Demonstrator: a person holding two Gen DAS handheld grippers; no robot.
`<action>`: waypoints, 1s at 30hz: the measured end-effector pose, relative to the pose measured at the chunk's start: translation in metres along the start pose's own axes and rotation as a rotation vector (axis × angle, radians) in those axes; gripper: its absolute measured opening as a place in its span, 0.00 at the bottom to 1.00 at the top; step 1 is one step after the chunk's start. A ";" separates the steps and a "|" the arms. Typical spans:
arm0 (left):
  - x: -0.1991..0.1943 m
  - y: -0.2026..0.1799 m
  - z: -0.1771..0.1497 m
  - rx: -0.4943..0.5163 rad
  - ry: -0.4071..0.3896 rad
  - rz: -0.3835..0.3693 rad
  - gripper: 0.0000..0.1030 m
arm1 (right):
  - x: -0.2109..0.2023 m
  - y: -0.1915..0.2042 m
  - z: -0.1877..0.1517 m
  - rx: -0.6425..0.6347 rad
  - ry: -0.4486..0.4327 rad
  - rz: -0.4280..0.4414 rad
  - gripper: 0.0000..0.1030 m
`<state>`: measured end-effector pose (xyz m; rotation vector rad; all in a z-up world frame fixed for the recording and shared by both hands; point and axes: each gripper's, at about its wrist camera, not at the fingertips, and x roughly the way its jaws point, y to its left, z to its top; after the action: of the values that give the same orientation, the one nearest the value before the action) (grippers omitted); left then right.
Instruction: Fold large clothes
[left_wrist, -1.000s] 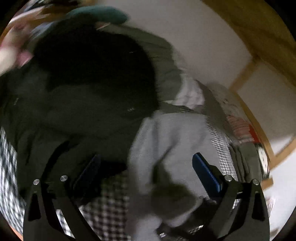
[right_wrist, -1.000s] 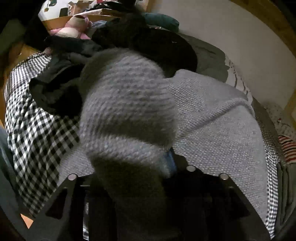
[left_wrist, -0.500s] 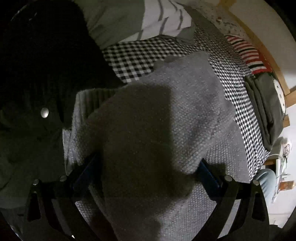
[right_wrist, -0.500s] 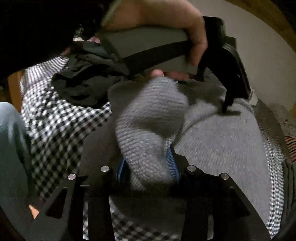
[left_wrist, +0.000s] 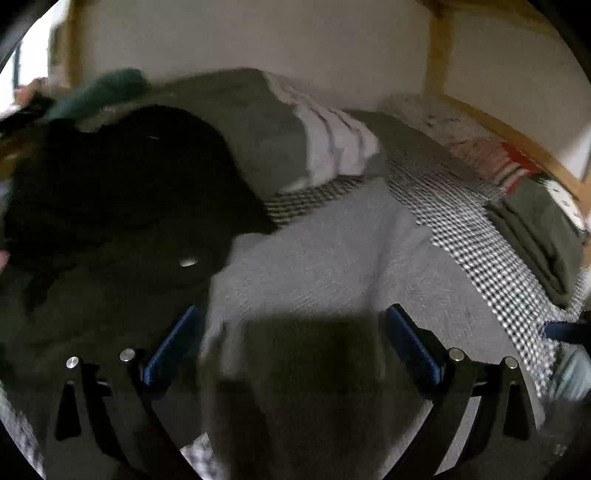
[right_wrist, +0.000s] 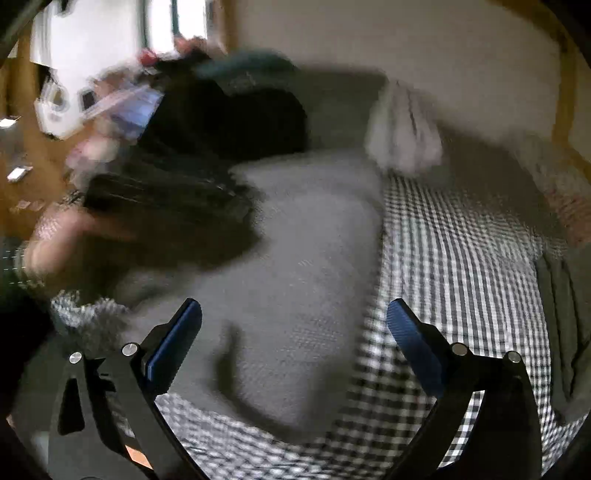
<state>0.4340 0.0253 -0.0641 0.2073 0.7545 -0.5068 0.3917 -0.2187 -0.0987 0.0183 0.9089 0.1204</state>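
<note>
**Clothes crowd a checked bed**

A bed (left_wrist: 491, 254) with a black-and-white checked cover fills both views. A grey sweater (left_wrist: 332, 266) lies flat at centre frame. Dark clothes (left_wrist: 118, 192) heap at left, a striped pillow (left_wrist: 332, 144) sits at upper centre, and a folded green garment (left_wrist: 535, 236) rests at the right edge.

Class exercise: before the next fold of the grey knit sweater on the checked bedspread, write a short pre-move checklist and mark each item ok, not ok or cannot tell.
1. Right claw open, nothing between its pads, having just opened: ok.
2. Left claw open and empty: ok.
3. Grey sweater lying on the checked bedspread: ok.
4. Sweater clear of the black garment: not ok, they meet along one edge.
5. Sweater flat and square: cannot tell, blurred.
</note>
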 end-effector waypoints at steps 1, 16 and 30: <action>-0.006 -0.006 -0.008 -0.001 0.027 0.009 0.96 | 0.021 -0.002 -0.008 0.032 0.086 0.059 0.96; 0.013 0.029 -0.073 -0.357 0.181 -0.132 0.95 | 0.032 -0.041 -0.077 0.168 0.210 0.324 0.96; 0.015 0.030 -0.099 -0.350 0.107 -0.126 0.96 | 0.031 -0.039 -0.094 0.208 0.155 0.361 0.97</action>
<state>0.3991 0.0811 -0.1457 -0.1408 0.9511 -0.4771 0.3407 -0.2575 -0.1837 0.3722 1.0636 0.3661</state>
